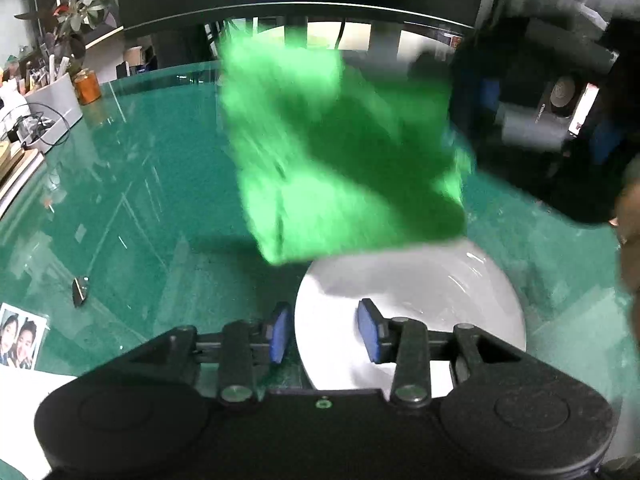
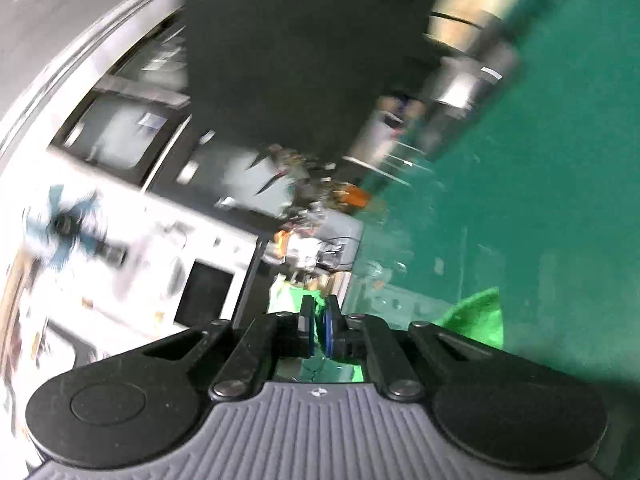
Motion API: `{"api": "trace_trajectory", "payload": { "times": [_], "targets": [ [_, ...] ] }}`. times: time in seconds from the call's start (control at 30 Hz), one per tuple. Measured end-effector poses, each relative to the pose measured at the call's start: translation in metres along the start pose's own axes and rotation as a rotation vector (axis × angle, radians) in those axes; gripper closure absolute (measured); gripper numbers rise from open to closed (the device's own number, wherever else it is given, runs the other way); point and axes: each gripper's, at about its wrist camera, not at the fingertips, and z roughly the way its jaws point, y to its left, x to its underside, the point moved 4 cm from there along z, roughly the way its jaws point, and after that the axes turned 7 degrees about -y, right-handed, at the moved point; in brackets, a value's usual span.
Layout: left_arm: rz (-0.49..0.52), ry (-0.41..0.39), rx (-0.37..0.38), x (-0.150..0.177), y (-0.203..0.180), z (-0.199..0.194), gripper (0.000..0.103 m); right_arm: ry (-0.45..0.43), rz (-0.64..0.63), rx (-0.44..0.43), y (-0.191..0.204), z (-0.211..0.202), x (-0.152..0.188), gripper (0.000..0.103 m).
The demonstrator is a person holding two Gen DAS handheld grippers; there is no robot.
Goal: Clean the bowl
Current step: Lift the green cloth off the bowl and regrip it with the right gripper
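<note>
We see the white bowl (image 1: 412,312) sitting on the green table (image 1: 140,184), its near rim between the spread fingers of our left gripper (image 1: 324,330), which are not closed on it. Our right gripper (image 2: 319,330) is clamped on the green cloth (image 1: 340,156), which hangs blurred above the bowl. The bowl looks glazed, so probably stiff, slick and breakable; we would pinch its rim. The cloth is soft and light.

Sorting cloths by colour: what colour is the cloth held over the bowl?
Bright green cloth, clearest in the left wrist view.
</note>
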Motion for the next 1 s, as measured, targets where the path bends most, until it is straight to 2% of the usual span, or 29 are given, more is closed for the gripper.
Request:
{"api": "trace_trajectory", "payload": {
  "times": [0.23, 0.5, 0.6, 0.73, 0.77, 0.8, 0.83, 0.87, 0.9, 1.0],
  "targets": [
    [0.015, -0.004, -0.006, 0.000, -0.003, 0.000, 0.064, -0.007, -0.007, 0.094, -0.020, 0.002, 0.007, 0.096],
    [0.026, -0.005, -0.011, 0.000, -0.004, 0.001, 0.061, -0.120, -0.117, 0.082, -0.001, -0.028, -0.011, 0.096],
    [0.027, -0.006, -0.015, 0.000, -0.004, 0.002, 0.060, -0.190, -0.135, 0.096, 0.002, -0.040, -0.023, 0.096],
    [0.035, -0.007, -0.016, -0.001, -0.006, 0.003, 0.060, -0.173, -0.203, 0.321, -0.031, -0.047, -0.028, 0.095],
    [0.035, -0.007, -0.015, -0.002, -0.006, 0.004, 0.060, -0.102, -0.307, 0.399, -0.043, -0.043, -0.020, 0.094],
    [0.034, -0.007, -0.015, -0.002, -0.006, 0.004, 0.059, -0.043, -0.407, 0.447, -0.050, -0.042, -0.012, 0.090],
    [0.035, -0.007, -0.016, -0.002, -0.006, 0.004, 0.059, -0.030, -0.453, 0.447, -0.052, -0.044, -0.008, 0.086],
    [0.035, -0.006, -0.016, -0.002, -0.005, 0.004, 0.059, -0.018, -0.538, 0.436, -0.052, -0.050, -0.002, 0.068],
    [0.036, -0.006, -0.016, -0.002, -0.005, 0.004, 0.059, -0.027, -0.611, 0.418, -0.049, -0.057, 0.001, 0.054],
    [0.039, -0.007, -0.017, -0.003, -0.006, 0.006, 0.058, -0.047, -0.733, 0.368, -0.042, -0.068, 0.007, 0.048]
  ]
}}
